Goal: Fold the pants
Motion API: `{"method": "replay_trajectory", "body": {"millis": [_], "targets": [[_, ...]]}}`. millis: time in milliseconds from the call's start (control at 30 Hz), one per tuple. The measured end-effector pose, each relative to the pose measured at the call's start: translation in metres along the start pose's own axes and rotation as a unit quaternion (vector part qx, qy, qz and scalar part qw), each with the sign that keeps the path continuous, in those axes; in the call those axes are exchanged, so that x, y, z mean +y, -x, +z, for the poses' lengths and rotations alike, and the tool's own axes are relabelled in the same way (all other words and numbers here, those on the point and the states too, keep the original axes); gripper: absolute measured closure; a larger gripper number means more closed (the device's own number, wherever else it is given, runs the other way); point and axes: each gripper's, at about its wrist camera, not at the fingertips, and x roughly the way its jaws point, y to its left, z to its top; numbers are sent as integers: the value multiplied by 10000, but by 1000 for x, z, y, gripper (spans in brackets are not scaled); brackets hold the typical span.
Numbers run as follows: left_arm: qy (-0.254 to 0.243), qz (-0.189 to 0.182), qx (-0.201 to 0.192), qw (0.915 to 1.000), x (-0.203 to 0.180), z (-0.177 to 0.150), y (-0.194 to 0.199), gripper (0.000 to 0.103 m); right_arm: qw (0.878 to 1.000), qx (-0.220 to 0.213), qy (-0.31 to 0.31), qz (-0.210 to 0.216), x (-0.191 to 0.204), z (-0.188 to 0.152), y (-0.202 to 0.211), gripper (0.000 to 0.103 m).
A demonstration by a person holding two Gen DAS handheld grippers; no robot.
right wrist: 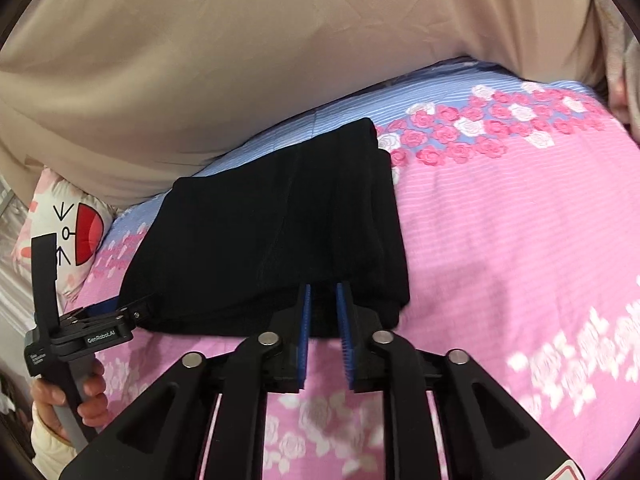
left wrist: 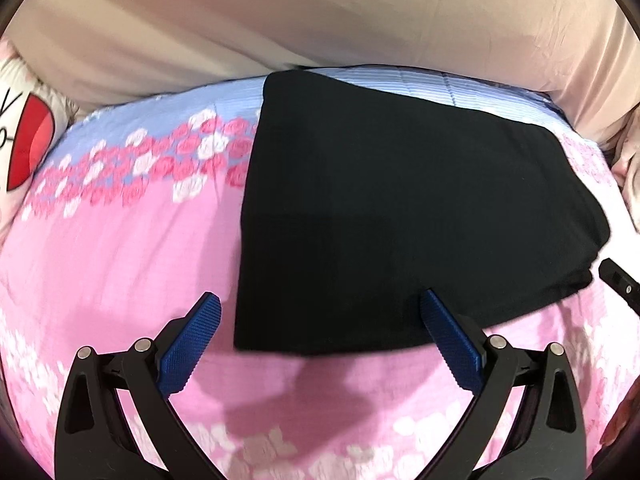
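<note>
The black pants [left wrist: 400, 216] lie on the bed as a compact, roughly rectangular folded stack on the pink floral bedsheet [left wrist: 120, 264], their far edge reaching the blue striped band near the beige cover [left wrist: 320, 20] that rises behind. The left gripper [left wrist: 320, 332] stands with its blue pads spread wide, straddling the near left corner of the stack, with nothing pinched. The right gripper [right wrist: 323, 308] has its pads drawn nearly together with a narrow gap at the near edge of the stack; dark cloth shows between them, but whether it is actually pinched I cannot tell. The main risk, as I judge it, is that a pull from the right side drags only the top layer and slides the layers apart, since the stack's right edge in the right wrist view already shows several loose, stepped layers. A pull by one gripper alone could also skew the rectangle or ruck the soft sheet beneath it. Room is generous on the open pink sheet to the right and toward the camera; it is tighter at the far side against the beige cover, and to the left, where a cartoon-print pillow [right wrist: 76, 228] sits.
</note>
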Motion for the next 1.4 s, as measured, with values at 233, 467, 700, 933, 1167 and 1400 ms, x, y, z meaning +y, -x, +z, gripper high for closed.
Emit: {"method": "replay_trajectory", "body": {"millis": [233, 467, 700, 933, 1167, 1400], "targets": [[-52, -153, -49, 9999, -11, -31, 32, 5, 9996, -153, 239, -50, 19, -30, 32, 76], [-126, -209, -224, 9994, -19, -59, 63, 5, 9986, -304, 428, -74, 39, -62, 62, 67], [-144, -220, -728, 9970, -24, -91, 105, 5, 9945, -909, 470, -211, 52, -94, 97, 40], [-92, -247, -827, 9962, -28, -120, 106, 5, 9898, -1192, 631, -453, 61, -115, 91, 31], [-170, -62, -780, 9968, -27, -137, 107, 5, 9928, -933, 559, -493, 67, -128, 86, 30], [-202, -27, -701, 9973, -27, -142, 105, 5, 9952, -665, 523, -499, 72, -139, 82, 30]]}}
